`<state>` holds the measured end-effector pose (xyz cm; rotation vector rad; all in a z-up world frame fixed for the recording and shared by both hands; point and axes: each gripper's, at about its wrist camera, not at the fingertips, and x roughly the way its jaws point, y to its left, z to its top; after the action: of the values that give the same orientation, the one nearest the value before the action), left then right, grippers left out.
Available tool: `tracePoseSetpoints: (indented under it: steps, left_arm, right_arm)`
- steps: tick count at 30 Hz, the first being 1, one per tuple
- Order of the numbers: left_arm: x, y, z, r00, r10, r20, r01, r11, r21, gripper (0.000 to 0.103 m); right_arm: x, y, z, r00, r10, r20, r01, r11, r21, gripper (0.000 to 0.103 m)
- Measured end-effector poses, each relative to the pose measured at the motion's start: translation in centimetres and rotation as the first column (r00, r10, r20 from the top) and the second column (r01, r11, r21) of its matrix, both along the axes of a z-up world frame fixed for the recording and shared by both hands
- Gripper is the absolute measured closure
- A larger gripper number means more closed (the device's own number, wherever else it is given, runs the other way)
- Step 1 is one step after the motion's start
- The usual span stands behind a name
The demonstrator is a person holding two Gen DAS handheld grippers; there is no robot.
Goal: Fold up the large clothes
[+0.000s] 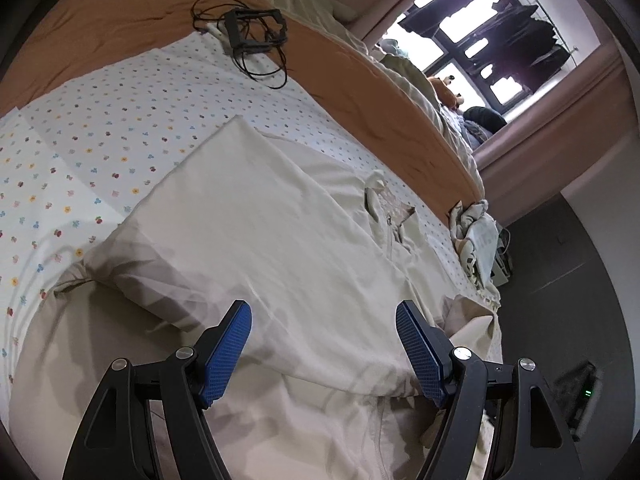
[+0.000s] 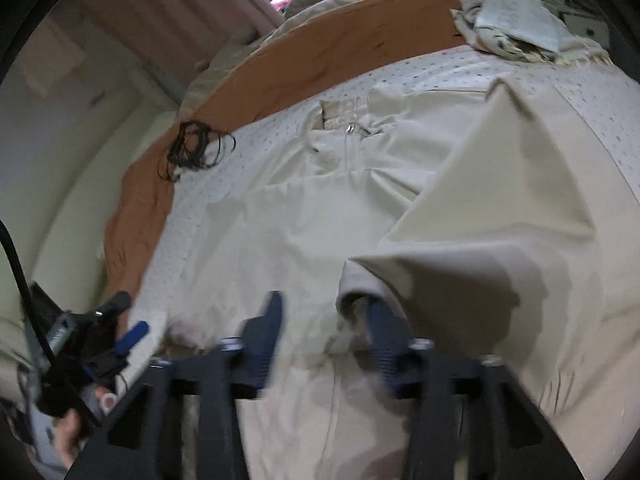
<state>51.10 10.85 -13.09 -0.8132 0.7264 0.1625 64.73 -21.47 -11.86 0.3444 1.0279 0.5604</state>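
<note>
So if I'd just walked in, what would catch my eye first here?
A big cream jacket spread flat on the dotted bedsheet, one sleeve already folded across it. In front hover the blue-padded left claw and right claw, both open. Behind lies a black cable tangle.

You had a cream jacket [image 1: 256,216] spread on a white sheet [image 1: 100,128] dotted with small multicoloured flowers. Beyond it lay an orange blanket [image 1: 120,20] with a black cable tangle [image 1: 256,40]. Your left gripper [image 1: 324,344] had blue pads [image 1: 230,354] on black arms.
</note>
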Motion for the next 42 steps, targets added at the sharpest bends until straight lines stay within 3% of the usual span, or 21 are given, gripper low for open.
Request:
tracePoseSetpoints:
  steps: [1,3,6,12,18,23,25,26,28,30,36,42]
  left_arm:
    - [0.1,-0.2,0.0,1.000,-0.002,-0.001,0.002,1.000,0.001,0.027]
    - [0.2,-0.6,0.0,1.000,-0.015,-0.003,0.015,1.000,-0.001,0.027]
    - [0.2,-1.2,0.2,1.000,-0.029,0.001,0.029,1.000,0.012,0.027]
    - [0.3,-1.7,0.4,0.999,-0.036,0.005,0.036,0.999,0.030,0.027]
    - [0.4,-1.4,0.1,1.000,-0.025,-0.008,0.025,0.999,0.028,0.027]
    - [0.3,-1.3,0.0,1.000,-0.023,-0.009,0.023,0.999,0.022,0.027]
    - [0.2,-1.2,0.1,1.000,-0.019,-0.006,0.019,1.000,0.017,0.027]
    - [0.1,-1.1,0.1,1.000,-0.018,-0.004,0.018,1.000,0.015,0.027]
    - [0.0,-0.9,0.2,1.000,-0.016,0.002,0.016,1.000,0.012,0.027]
    - [-0.1,-0.7,0.4,1.000,-0.010,0.007,0.010,1.000,0.008,0.027]
    - [-0.9,0.9,0.9,0.999,0.030,0.025,-0.030,1.000,-0.006,0.027]
    - [-1.8,2.5,1.7,0.997,0.066,0.046,-0.066,0.998,-0.015,0.027]
  right_arm:
    - [-0.7,-0.7,0.7,1.000,-0.016,0.017,0.016,1.000,0.008,0.052]
    - [-1.7,-2.4,1.9,0.997,-0.063,0.052,0.062,0.998,0.016,0.037]
    - [-2.6,-5.2,2.2,0.985,-0.156,0.072,0.154,0.988,0.025,0.033]
    - [-3.8,-10.2,-2.6,0.947,-0.313,-0.071,0.314,0.950,-0.007,0.032]
    - [-3.9,-11.6,-6.3,0.912,-0.363,-0.193,0.369,0.929,0.000,0.032]
    - [-2.7,-11.5,-10.1,0.882,-0.370,-0.293,0.415,0.904,0.107,0.032]
    - [-2.4,-11.8,-10.3,0.872,-0.405,-0.275,0.449,0.885,0.123,0.041]
    - [-2.1,-11.7,-10.3,0.868,-0.424,-0.259,0.459,0.883,0.095,0.064]
    - [-2.2,-11.7,-10.3,0.866,-0.431,-0.253,0.465,0.881,0.089,0.089]
    - [-2.7,-11.9,-9.1,0.878,-0.428,-0.216,0.460,0.879,0.126,0.094]
    - [-4.4,-9.9,-0.2,0.917,-0.391,0.079,0.372,0.910,0.184,0.096]
    - [-3.9,-5.6,5.0,0.937,-0.289,0.197,0.255,0.950,0.180,0.096]
